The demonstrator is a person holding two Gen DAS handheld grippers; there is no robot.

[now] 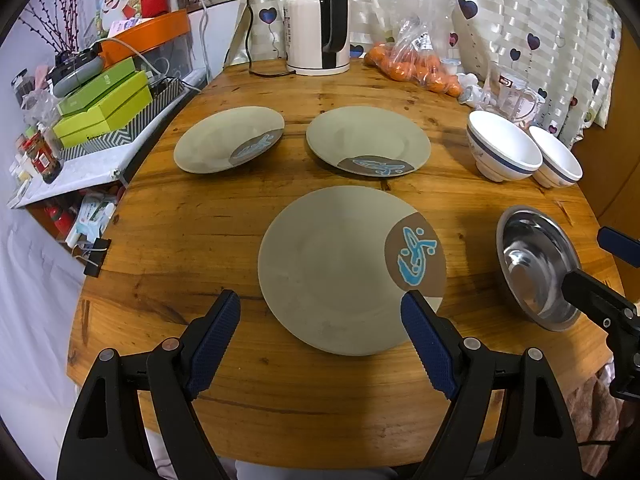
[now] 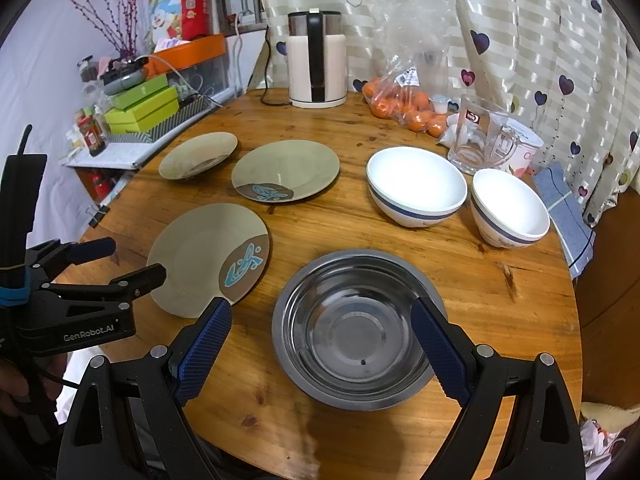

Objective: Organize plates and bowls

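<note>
Three beige plates with a brown patch and blue fish lie apart on the round wooden table [image 1: 200, 240]: near plate [image 1: 340, 268], far left plate [image 1: 228, 138], far middle plate [image 1: 368, 138]. My left gripper [image 1: 320, 308] is open and empty, its jaws wide on either side of the near plate's front edge. A steel bowl [image 2: 352, 328] sits upright on the right; my right gripper [image 2: 320, 316] is open and empty over its near rim. Two white bowls with a blue band, a larger one [image 2: 416, 184] and a smaller one [image 2: 508, 206], stand beyond it.
A kettle [image 1: 316, 20] with its cord, a bag of oranges [image 1: 416, 64] and a glass jug [image 2: 480, 136] stand at the table's back. A folded blue cloth [image 2: 568, 216] hangs over the right edge. A cluttered shelf with green boxes [image 1: 104, 100] borders the left.
</note>
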